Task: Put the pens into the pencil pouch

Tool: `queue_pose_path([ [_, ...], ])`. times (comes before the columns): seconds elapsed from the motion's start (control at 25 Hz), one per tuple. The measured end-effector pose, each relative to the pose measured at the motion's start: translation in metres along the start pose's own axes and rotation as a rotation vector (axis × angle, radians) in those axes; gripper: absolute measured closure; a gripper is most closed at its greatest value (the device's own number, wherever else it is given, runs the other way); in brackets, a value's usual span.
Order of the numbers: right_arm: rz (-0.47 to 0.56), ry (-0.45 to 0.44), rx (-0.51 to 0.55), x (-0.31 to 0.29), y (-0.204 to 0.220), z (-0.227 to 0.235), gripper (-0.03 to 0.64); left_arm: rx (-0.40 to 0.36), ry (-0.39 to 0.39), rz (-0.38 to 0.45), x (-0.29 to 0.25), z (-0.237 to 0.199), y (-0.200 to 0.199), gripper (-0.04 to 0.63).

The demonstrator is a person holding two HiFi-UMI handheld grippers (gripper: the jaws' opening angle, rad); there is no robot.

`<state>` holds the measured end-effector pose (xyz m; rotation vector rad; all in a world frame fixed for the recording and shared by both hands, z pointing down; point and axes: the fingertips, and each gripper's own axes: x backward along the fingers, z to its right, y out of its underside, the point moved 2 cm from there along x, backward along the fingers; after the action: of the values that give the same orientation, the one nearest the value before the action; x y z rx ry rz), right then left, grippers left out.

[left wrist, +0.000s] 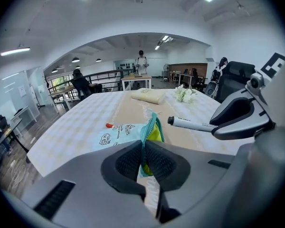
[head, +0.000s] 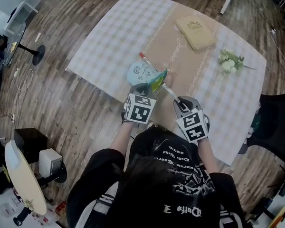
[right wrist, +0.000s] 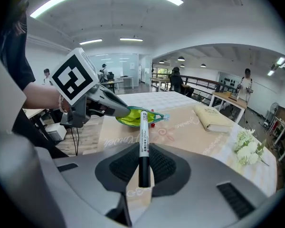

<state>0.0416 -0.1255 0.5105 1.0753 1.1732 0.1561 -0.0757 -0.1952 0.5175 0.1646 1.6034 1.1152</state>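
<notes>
My left gripper [head: 146, 92] is shut on the near rim of a light-blue pencil pouch [head: 143, 74], lifting its mouth so the yellow-green lining shows. In the left gripper view the zip edge of the pouch [left wrist: 149, 129] is pinched between the pads. My right gripper [head: 181, 104] is shut on a white marker with a black cap [head: 170, 92], whose tip points at the pouch mouth. Seen from the right gripper view, the marker [right wrist: 143, 139] stands upright between the pads, just short of the pouch [right wrist: 133, 116]. A red-capped pen [head: 143, 57] lies beyond the pouch, partly hidden by it.
The table [head: 109, 42] has a checked cloth and a tan runner. A beige book [head: 195, 32] and a sprig of white flowers [head: 229, 61] lie at the far side. A black chair [head: 275, 122] stands at the right edge.
</notes>
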Motion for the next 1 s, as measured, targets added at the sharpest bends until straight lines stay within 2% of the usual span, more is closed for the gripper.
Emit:
queue_pose_path([
  [0.28, -0.074, -0.036, 0.023, -0.003, 0.015, -0.006, 0.545, -0.059, 0.037, 0.002, 0.009, 0.028, 0.001, 0.560],
  [0.48, -0.114, -0.040, 0.055, -0.005, 0.020, -0.008, 0.545, -0.071, 0.114, -0.009, 0.019, 0.058, 0.007, 0.560],
  [0.72, -0.111, -0.049, 0.032, -0.003, 0.023, -0.009, 0.543, -0.119, 0.171, -0.013, 0.023, 0.085, 0.011, 0.560],
  [1.0, -0.080, -0.074, 0.036, -0.007, 0.020, -0.011, 0.541, -0.109, 0.243, -0.022, 0.025, 0.098, 0.019, 0.560],
])
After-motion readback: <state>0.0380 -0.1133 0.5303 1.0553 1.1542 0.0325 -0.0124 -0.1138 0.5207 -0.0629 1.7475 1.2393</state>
